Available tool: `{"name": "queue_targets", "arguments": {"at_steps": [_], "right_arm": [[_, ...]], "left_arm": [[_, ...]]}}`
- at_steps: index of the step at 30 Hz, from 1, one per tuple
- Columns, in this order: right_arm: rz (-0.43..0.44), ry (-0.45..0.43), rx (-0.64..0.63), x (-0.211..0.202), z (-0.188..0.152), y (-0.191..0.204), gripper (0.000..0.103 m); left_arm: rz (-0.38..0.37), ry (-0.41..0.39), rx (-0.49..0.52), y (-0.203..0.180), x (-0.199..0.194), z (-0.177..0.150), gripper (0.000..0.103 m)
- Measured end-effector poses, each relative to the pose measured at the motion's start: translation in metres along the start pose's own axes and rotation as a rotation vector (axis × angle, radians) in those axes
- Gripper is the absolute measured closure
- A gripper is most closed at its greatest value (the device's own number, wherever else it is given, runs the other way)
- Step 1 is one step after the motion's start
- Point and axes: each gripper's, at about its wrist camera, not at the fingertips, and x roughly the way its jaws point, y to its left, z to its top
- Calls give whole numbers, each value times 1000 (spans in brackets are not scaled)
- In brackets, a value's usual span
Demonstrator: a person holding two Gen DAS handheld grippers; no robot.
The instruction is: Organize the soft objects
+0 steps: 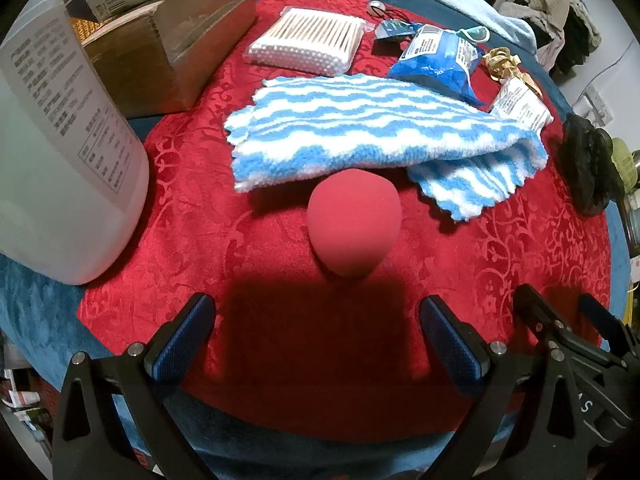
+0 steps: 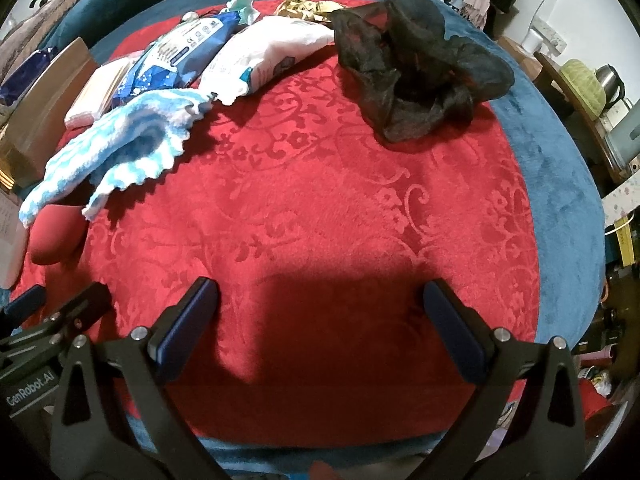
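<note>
Item: sponge, red, egg-shaped, lying on the red cloth directly ahead of my left gripper, its far end just under the edge of the towel.

Left gripper: I am holding its fingers wide apart, gripping nothing, touching nothing; it is hovering low over the cloth, pointing at the sponge, a short way back from it.

Right gripper: I am keeping its fingers wide apart too, empty, hovering over a bare stretch of cloth, just beside the left one.

Towel: blue-and-white striped, folded loosely, one corner sticking out toward the right.

Behind the towel: swabs in a clear pack, a blue packet, a white packet.

Far right: black mesh, crumpled, well apart from the sponge.

Left edge: jug, white, beside a box.
</note>
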Motion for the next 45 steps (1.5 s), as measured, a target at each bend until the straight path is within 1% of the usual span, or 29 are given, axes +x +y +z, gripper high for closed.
{"name": "queue_targets", "arguments": {"at_steps": [5,8,12,13,16,18,20,22,26,28,29,31,34,37,38,39,40,41,42,43,45], "right_arm": [[4,-59,16,-2,-3,-2,0],[5,-45,4,-2,0,-3,0],[-1,3,-14,-2,9,-1,0],[0,1,-19,-3,11,-2,0],[31,-33,21,-13,14,-11,0],[51,-77,62,-24,19,-24,0],[59,-130,107,-35,27,-41,0],[53,-166,151,-41,37,-60,0],[82,-162,252,-35,59,-98,0],[97,-149,302,-27,69,-106,0],[108,-151,308,-24,73,-104,0],[132,-174,277,-24,84,-99,0],[138,-205,166,-23,98,-79,0],[124,-169,110,-9,105,-66,1],[114,-154,101,-4,106,-65,10],[109,-144,95,0,106,-63,23],[113,-140,83,0,105,-62,52],[116,-134,73,-1,100,-62,68],[122,-132,68,-2,97,-61,73],[145,-146,70,-4,95,-61,81],[172,-178,84,-12,91,-64,82]], "left_arm": [[1,-1,1,-1,0,0,0],[2,-2,-1,1,2,2,0],[0,-3,-16,2,1,4,0],[-3,-4,-22,2,1,5,0],[-38,-17,-53,7,-6,6,0],[-73,-25,-75,10,-13,6,0],[-76,-40,-93,11,-20,5,1],[-84,-57,-93,7,-26,6,1],[-95,-76,-31,-14,-33,19,1],[-94,-105,11,-25,-38,29,1],[-89,-121,31,-30,-40,38,1],[-78,-139,65,-33,-41,47,1],[-53,-153,145,-45,-41,64,1],[-31,-131,242,-57,-34,77,1],[-21,-123,267,-61,-30,80,1],[-13,-109,285,-66,-25,82,1],[-7,-90,302,-70,-20,84,1],[-8,-67,319,-73,-15,83,1],[-17,-55,333,-75,-12,82,1],[-23,-52,344,-76,-10,81,1],[-20,-48,366,-79,-4,80,6]]}}
